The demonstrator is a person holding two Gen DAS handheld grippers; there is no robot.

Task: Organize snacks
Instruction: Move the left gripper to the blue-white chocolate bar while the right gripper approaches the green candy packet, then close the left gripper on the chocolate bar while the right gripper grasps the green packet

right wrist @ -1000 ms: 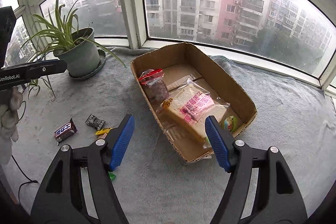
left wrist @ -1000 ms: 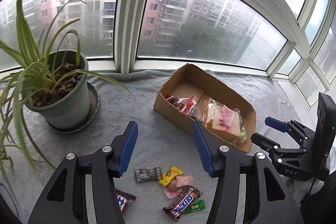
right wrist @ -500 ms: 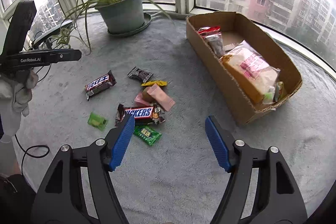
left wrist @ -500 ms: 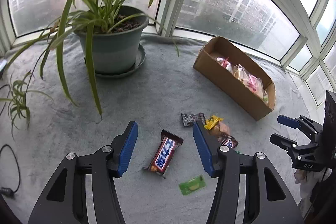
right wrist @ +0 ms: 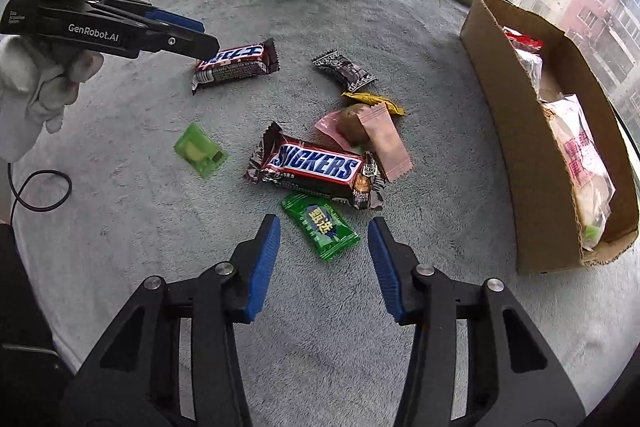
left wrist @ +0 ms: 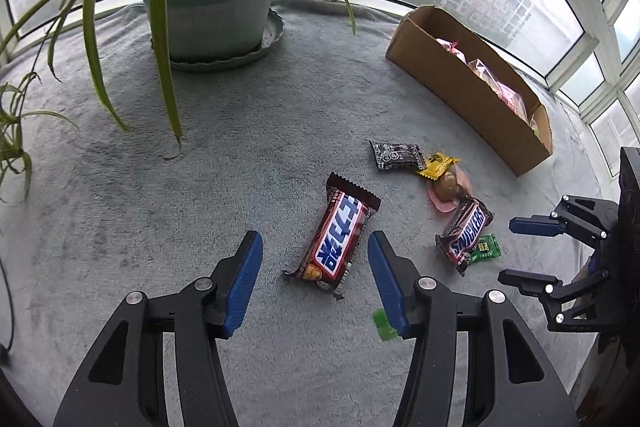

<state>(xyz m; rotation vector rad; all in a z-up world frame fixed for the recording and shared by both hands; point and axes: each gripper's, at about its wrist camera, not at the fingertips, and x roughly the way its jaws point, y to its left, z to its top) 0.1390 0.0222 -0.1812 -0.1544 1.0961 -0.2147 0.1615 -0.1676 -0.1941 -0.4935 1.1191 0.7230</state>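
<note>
**Both grippers lined up over loose snacks**

The cardboard box (left wrist: 472, 95) sat far right on the desk. My left gripper (left wrist: 315, 269) hung open astride the Snickers bar (left wrist: 338, 241), whose long axis ran between the fingers. My right gripper (right wrist: 324, 249) gaped empty around the green candy packet (right wrist: 322, 227), lying diagonally.

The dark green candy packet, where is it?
In the right wrist view the dark green candy packet lies on the grey blanket, just beyond the open right gripper, its far end against the Snickers bar.
</note>
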